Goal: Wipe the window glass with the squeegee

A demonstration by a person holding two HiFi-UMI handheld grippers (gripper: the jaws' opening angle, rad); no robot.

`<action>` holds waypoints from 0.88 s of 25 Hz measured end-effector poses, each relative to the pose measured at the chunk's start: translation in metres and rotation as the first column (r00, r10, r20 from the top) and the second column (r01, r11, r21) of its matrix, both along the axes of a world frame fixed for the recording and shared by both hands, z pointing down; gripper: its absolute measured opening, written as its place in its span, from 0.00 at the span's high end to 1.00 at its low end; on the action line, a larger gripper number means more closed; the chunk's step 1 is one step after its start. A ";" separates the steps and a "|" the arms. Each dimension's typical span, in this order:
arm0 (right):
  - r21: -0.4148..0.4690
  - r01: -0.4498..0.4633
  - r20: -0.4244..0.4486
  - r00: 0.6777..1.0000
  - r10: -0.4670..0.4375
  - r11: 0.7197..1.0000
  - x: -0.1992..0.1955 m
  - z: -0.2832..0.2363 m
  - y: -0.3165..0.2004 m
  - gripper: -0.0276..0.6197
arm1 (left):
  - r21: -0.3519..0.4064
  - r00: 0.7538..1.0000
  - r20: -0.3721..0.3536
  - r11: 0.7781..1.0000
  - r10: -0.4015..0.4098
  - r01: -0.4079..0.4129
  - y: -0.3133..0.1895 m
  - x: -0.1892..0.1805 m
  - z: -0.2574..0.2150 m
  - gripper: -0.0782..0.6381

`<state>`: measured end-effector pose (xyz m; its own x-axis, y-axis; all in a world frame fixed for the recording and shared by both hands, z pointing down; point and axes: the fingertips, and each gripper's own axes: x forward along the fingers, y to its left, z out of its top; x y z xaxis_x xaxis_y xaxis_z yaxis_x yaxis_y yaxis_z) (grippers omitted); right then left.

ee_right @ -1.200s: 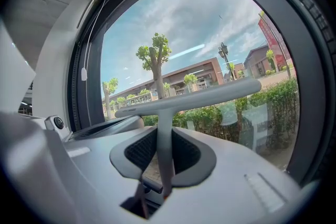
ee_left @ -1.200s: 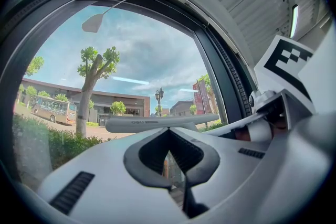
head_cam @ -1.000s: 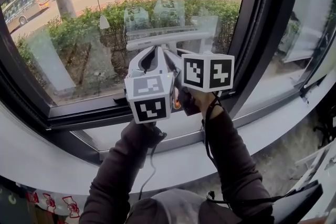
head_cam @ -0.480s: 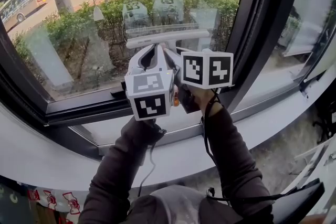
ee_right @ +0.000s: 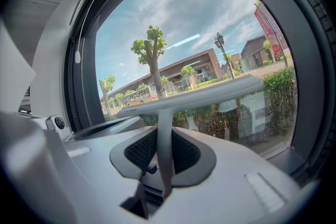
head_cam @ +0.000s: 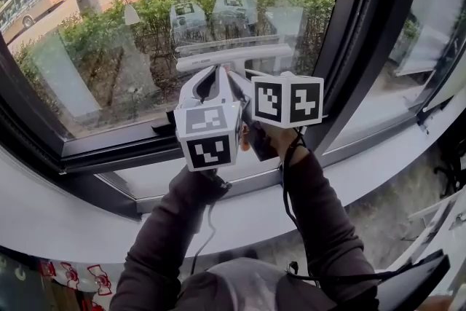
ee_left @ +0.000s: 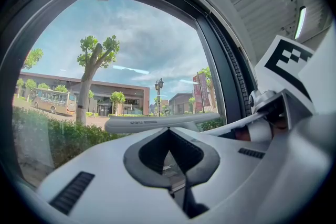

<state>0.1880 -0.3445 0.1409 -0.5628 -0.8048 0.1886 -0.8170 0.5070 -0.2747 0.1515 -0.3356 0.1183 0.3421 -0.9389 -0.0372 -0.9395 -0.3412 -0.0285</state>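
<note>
The right gripper [ee_right: 159, 153] clamps the stem of a white squeegee [head_cam: 233, 54], whose blade presses against the lower window glass [head_cam: 102, 47]. The left gripper [ee_left: 168, 135] (just beside it) has its jaws together, holding nothing.

We note the white T-shaped squeegee [head_cam: 234, 54], blade level, against the lower window glass [head_cam: 87, 62].

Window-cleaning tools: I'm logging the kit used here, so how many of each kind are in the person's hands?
White handheld two-jaw grippers: 2 (left gripper, right gripper)
White T-shaped plastic squeegee: 1
Total: 3
</note>
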 end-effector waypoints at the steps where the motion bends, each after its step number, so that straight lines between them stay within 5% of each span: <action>1: -0.002 0.001 0.000 1.000 -0.001 1.000 0.000 0.000 0.000 0.85 | -0.002 1.000 0.000 1.000 0.001 -0.001 -0.001 0.000 0.000 0.89; 22: -0.089 0.003 0.005 1.000 -0.003 0.996 0.002 0.040 0.001 0.85 | -0.085 1.000 -0.001 0.996 0.021 -0.021 -0.001 0.005 0.039 0.89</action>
